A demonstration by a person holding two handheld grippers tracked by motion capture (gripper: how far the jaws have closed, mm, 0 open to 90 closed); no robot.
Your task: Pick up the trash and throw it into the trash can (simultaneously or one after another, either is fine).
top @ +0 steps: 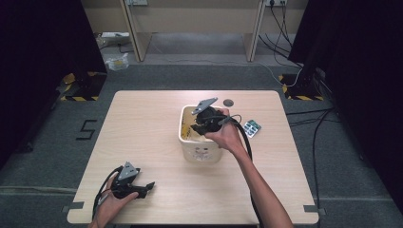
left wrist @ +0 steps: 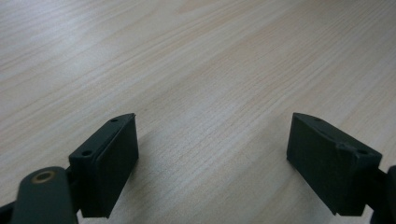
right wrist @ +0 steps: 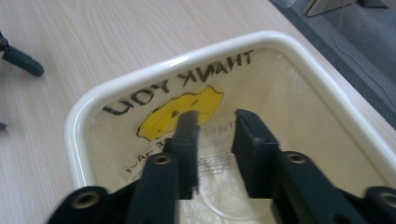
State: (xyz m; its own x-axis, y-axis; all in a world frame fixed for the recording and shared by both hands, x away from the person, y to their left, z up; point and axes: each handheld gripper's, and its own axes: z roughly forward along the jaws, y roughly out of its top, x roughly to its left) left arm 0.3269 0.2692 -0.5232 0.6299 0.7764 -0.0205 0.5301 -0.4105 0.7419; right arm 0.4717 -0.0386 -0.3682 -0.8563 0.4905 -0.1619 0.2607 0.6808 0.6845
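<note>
A cream plastic bin (top: 199, 145) lined with a printed bag (right wrist: 187, 107) stands just right of the tabletop (top: 157, 123) centre. The right gripper (top: 202, 124) reaches into the bin's open top from the 3 o'clock side, held by the person's right hand (top: 228, 135). In the right gripper view its jaws stand a narrow gap apart over the liner, with nothing between them; the bag's yellow face and "THANK YOU" lettering lie just beyond the tips. The left gripper (top: 147, 187) rests near the tabletop's 7 o'clock corner, well apart from the bin, in the left hand (top: 111, 202). Its jaws are spread wide over bare wood, holding nothing. A small blister pack (top: 252, 127) lies on the tabletop at 3 o'clock of the bin, near it.
</note>
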